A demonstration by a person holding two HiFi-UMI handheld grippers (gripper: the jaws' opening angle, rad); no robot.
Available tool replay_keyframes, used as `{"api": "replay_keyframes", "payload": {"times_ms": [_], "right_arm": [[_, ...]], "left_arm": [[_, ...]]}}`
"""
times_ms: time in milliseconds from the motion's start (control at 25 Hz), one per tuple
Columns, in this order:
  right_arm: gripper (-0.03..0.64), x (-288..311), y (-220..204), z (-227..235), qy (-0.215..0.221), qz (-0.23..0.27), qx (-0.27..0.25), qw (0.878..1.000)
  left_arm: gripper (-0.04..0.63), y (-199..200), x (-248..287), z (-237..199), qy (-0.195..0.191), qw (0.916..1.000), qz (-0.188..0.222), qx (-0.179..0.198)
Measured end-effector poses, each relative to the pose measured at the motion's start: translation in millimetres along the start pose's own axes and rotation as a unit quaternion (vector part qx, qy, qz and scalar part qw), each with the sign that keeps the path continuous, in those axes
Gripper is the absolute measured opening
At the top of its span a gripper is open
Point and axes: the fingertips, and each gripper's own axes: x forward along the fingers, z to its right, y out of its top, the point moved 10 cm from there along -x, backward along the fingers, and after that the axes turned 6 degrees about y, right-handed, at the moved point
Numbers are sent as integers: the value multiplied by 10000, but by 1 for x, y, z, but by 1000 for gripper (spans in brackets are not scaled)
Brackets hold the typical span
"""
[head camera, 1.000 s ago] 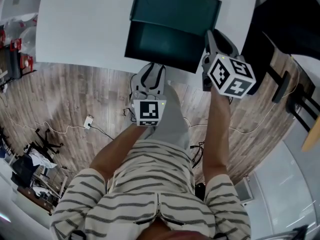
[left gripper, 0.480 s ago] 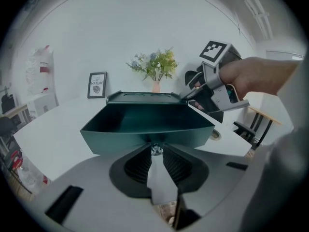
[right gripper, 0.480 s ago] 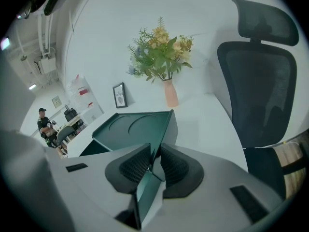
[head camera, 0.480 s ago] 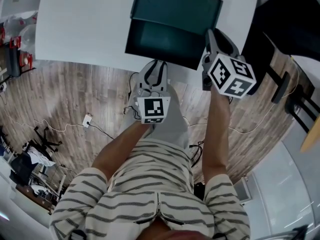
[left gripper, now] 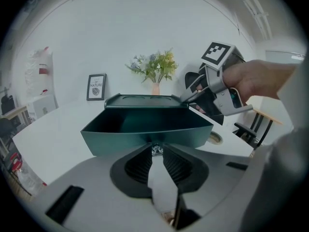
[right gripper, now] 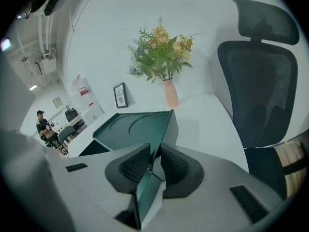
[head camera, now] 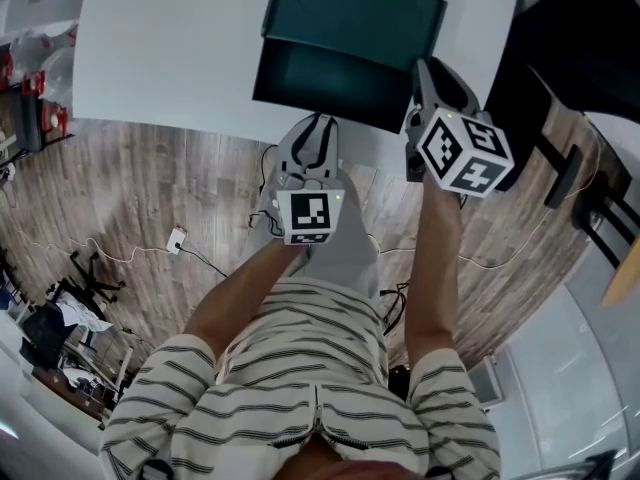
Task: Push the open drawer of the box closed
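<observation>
A dark green box (head camera: 350, 13) lies on the white table (head camera: 170, 48), its drawer (head camera: 330, 88) pulled out toward me. In the left gripper view the drawer's front (left gripper: 145, 129) fills the middle, and a small metal knob (left gripper: 157, 150) sits on it. My left gripper (left gripper: 157, 153) (head camera: 318, 128) is at the drawer's front centre, pads closed in on that knob. My right gripper (head camera: 420, 78) (right gripper: 150, 166) holds the box's near right corner, the thin green side wall (right gripper: 147, 197) between its pads; its jaws are easing open slightly.
A vase of flowers (right gripper: 170, 93) and a small framed picture (left gripper: 96, 87) stand behind the box. A black office chair (right gripper: 260, 95) is to the right of the table. Cables and a plug (head camera: 180, 243) lie on the wood floor below the table's near edge.
My left gripper moved forward and up to the drawer front, and its jaws narrowed around the knob. The right gripper and the box have stayed put.
</observation>
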Motion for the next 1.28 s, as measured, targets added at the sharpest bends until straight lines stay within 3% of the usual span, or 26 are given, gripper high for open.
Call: {"api": "replay_keyframes", "payload": {"times_ms": [1280], "right_arm": [[80, 1, 1, -2, -4, -25, -28, 10000]], "left_arm": [[61, 17, 21, -5, 38, 9999, 87, 57]]}}
